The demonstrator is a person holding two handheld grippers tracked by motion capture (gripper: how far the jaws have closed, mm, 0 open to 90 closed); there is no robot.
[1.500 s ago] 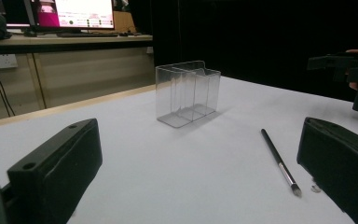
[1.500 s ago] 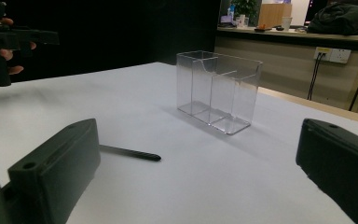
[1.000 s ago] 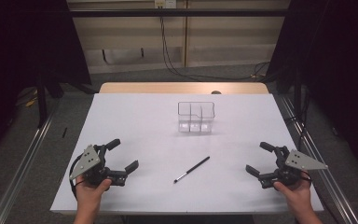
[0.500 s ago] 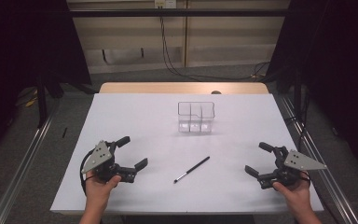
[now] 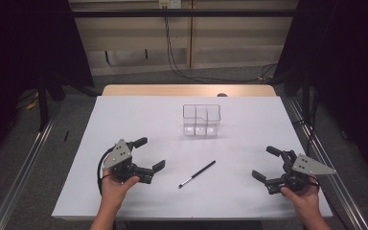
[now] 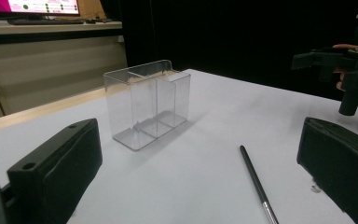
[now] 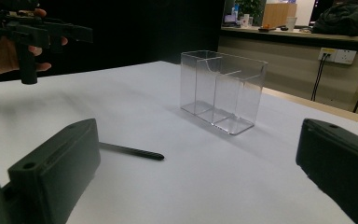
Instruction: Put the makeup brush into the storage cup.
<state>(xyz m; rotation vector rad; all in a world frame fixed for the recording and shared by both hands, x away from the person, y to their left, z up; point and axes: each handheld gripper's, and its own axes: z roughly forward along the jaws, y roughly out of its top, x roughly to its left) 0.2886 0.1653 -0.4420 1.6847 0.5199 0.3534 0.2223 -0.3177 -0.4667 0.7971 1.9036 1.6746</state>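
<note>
High view: the left gripper (image 5: 148, 154) has moved inward across the white table (image 5: 124, 115) toward the black pen (image 5: 197, 173), jaws spread wide and empty. Held low at the near right edge, the right gripper (image 5: 263, 163) is likewise spread. Behind the pen stands a clear divided organizer (image 5: 201, 120).

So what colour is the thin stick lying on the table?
The stick is black with a silvery tip, clearest in the left gripper view.
</note>
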